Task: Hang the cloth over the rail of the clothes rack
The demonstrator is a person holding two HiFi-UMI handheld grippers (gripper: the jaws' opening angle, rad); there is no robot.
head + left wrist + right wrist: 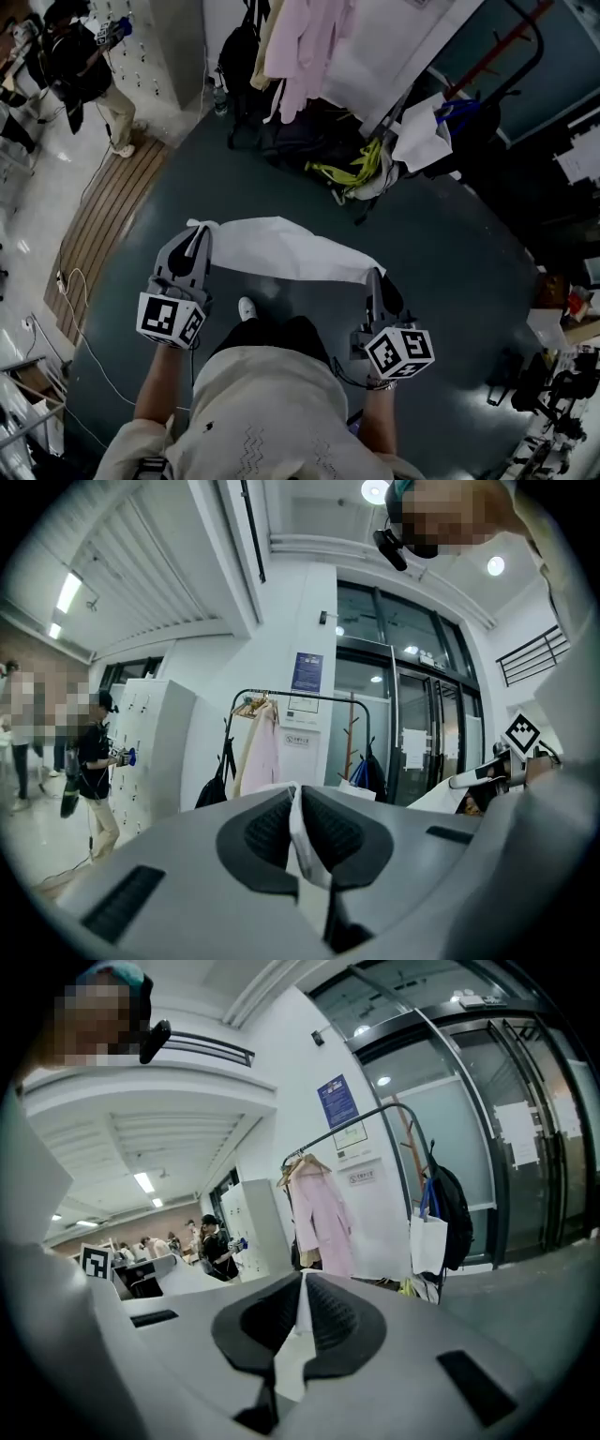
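Note:
A white cloth (281, 248) is stretched flat between my two grippers above the dark floor. My left gripper (200, 232) is shut on its left corner, and a strip of the cloth (302, 846) shows pinched between the pads. My right gripper (375, 276) is shut on the right corner, with the cloth (298, 1335) clamped between its pads too. The clothes rack stands ahead; its black rail (300, 697) (349, 1125) carries a pink garment (302, 47) (321, 1218) at one end. Both grippers are well short of the rack.
Dark bags and a yellow-green item (352, 169) lie on the floor under the rack. A white bag (428, 1241) and a black backpack (455, 1208) hang at its right end. A person (89, 66) stands by white lockers at left. A cable (75, 309) runs beside a wooden strip.

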